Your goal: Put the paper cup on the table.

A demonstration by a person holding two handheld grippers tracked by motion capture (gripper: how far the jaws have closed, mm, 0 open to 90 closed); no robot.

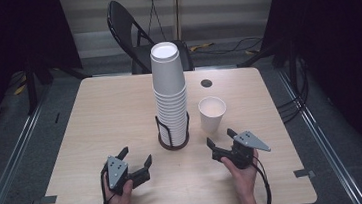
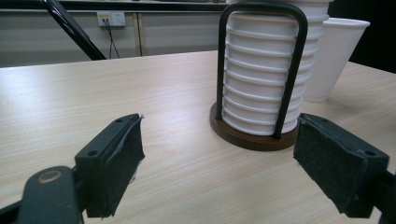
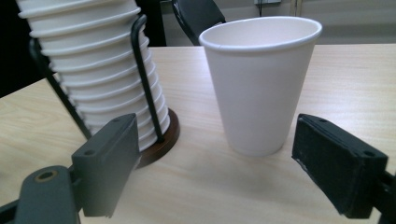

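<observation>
A single white paper cup [image 1: 212, 114] stands upright on the wooden table [image 1: 100, 115], just ahead of the right gripper [image 1: 221, 138], whose jaws gape wide with nothing between them; the cup is near them but untouched. From the right gripper view the cup [image 3: 259, 84] rises beyond the gap between the two black jaws, its open mouth facing up, with bare tabletop separating its base from the pads. To the cup's left stands a tall stack of nested white cups [image 1: 169, 90] in a wire holder [image 1: 173, 133] on a dark round base. The left gripper [image 1: 135, 156], held low over the near part of the table, also stands wide and empty, aimed toward the holder. The left gripper view brings out the stack's ribbed rims [image 2: 261, 70] behind a black wire loop and the single cup [image 2: 334, 56] partly hidden behind it; the high view alone takes in both hands and a folding chair [image 1: 132, 31] beyond the table's far edge.
</observation>
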